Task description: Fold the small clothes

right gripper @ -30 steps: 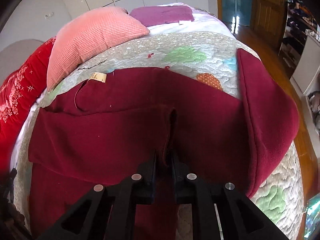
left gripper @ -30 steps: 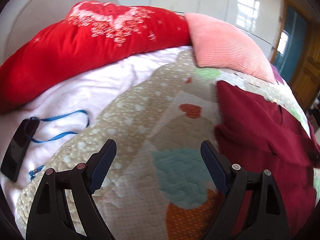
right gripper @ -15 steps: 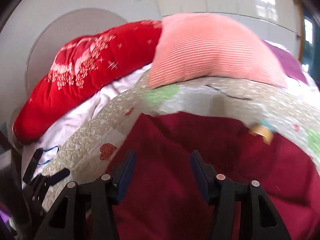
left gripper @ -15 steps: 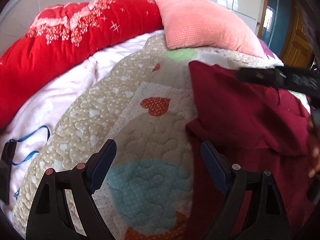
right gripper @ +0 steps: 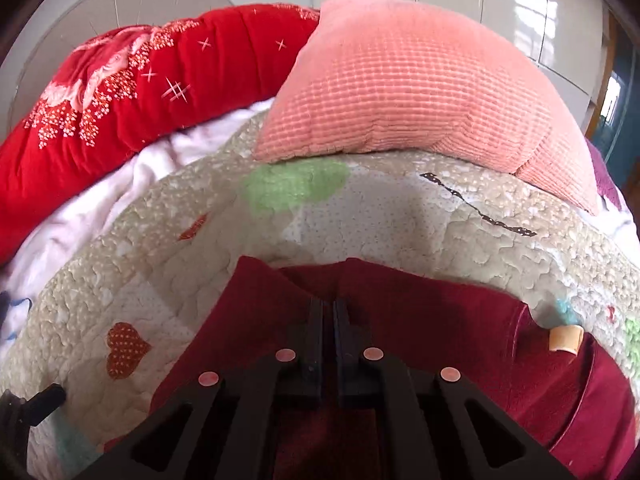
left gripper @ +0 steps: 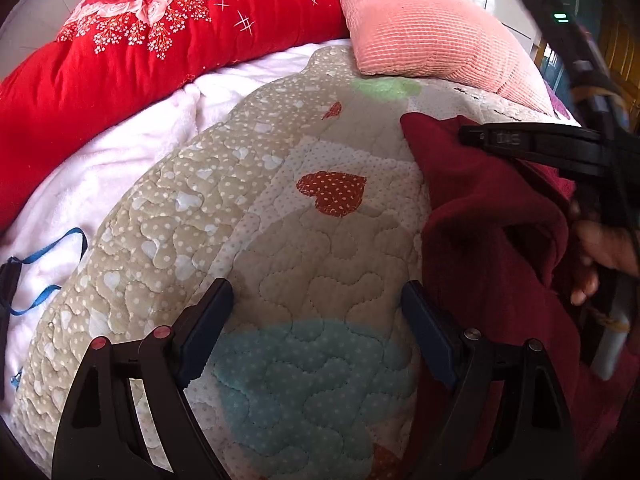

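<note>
The left gripper (left gripper: 316,320) is hovering wide apart over the quilt (left gripper: 280,240), gripping nothing. The garment (right gripper: 440,340) is lying on the quilt's right; the right gripper (right gripper: 328,308), jaws just closed, is pinching its top edge.

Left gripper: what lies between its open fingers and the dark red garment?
Only bare patchwork quilt, as the left wrist view shows. The left gripper hangs open above it, and the dark red garment lies just beyond its right finger.
</note>
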Motion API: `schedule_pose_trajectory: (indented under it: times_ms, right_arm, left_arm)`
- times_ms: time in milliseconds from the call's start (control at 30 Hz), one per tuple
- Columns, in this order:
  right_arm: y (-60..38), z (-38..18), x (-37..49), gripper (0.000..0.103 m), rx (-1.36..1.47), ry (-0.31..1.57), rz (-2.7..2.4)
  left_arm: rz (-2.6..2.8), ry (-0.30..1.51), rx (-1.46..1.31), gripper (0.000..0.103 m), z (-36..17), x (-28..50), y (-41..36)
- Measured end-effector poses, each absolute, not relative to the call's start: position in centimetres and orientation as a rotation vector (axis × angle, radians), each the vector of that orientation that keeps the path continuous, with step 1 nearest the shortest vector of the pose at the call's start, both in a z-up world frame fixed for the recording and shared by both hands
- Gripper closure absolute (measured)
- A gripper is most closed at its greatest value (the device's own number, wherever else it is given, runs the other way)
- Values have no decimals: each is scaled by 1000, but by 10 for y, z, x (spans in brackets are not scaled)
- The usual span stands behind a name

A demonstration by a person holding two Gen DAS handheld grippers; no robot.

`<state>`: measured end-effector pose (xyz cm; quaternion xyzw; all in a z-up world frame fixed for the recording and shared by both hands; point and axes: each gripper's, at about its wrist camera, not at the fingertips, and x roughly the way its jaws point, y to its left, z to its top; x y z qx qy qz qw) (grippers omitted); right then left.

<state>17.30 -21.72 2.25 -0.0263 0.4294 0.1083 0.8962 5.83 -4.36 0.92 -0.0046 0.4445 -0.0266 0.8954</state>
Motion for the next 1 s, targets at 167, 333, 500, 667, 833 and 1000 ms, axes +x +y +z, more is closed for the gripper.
schedule_pose_trajectory:
  times_ms: [167,333,500,667,833,1000]
  right_arm:
    - [-226,51,117,75,77,860,358]
    - [-206,8,82,75,-90,946,355]
    - [-264,44,45,70,95,921,325]
    - [-354,72,6,54,-66,833,-75]
    - [-430,50,7,53,-13,923,-317]
    - [-434,49,3,97,65,907,-208]
  left_arm:
    - [-44,917,-19,17,14,59,-38]
    - [-17,852,-22,17,31,52,-33]
    - [-62,835,-21,17,39,46,-39]
    - [-71,833,-33,17,41,45,-42]
    - [-81,804,-35,17,47,40,-47]
    - [-84,809,-10,17,45,40,-55]
